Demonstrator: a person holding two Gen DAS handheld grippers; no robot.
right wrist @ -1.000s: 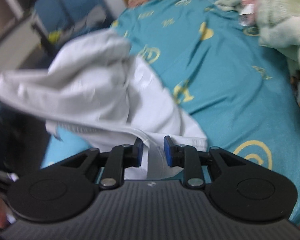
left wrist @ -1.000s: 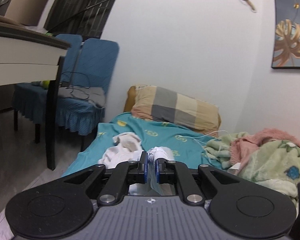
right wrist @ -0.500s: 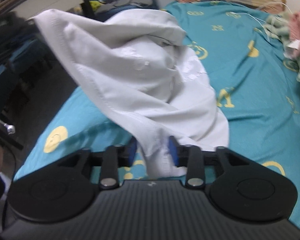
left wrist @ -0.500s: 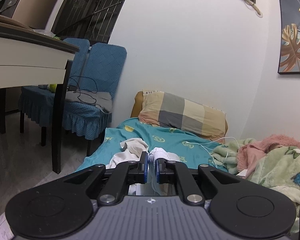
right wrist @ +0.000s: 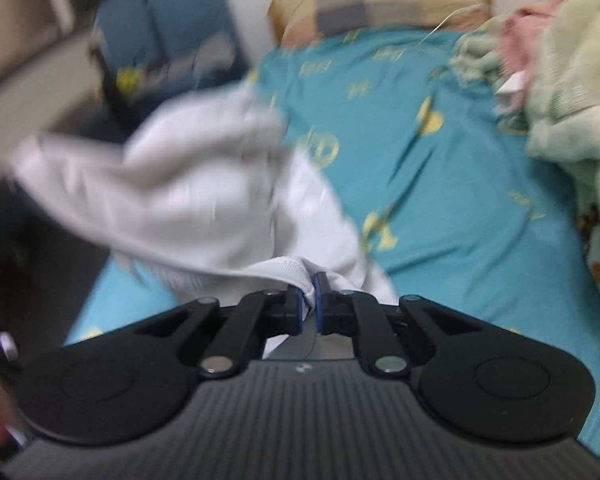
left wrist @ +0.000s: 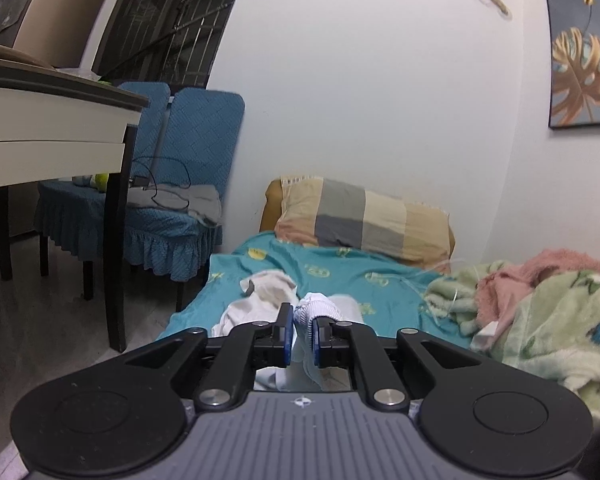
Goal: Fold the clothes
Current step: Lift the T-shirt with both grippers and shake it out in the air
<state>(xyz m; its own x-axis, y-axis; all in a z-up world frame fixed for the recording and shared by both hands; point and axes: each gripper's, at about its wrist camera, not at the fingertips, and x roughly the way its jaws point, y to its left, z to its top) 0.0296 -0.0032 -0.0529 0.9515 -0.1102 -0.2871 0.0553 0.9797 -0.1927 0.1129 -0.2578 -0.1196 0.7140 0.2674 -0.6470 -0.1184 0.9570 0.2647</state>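
Teal bedding with yellow prints is covering the bed (left wrist: 340, 276) in front of you, with a checked pillow (left wrist: 364, 220) lying at twelve o'clock against the white wall. At two to three o'clock a heap of green and pink blankets (left wrist: 540, 312) is sitting on the mattress. At ten o'clock two blue-covered chairs (left wrist: 188, 160) are standing beside the bed, a cable and grey cloth lying on one seat, and a desk (left wrist: 52, 120) with a dark leg is reaching in from nine o'clock. A framed leaf picture (left wrist: 584, 52) is hanging at one o'clock.

Your left gripper (left wrist: 301, 330) is pinching a ribbed white edge of the white garment (left wrist: 260, 296), its jaws nearly together with the fabric bunching up between the blue pads. More of the cloth is trailing away toward eleven o'clock over the sheet.

Your right gripper (right wrist: 307, 308) is clamping down on another part of the white garment (right wrist: 204, 192), the jaws almost touching with a ribbed hem caught between them. In that view, which is blurring, the garment is spreading from the tongs toward ten o'clock, partly lifting off the bed and hanging past its left edge.
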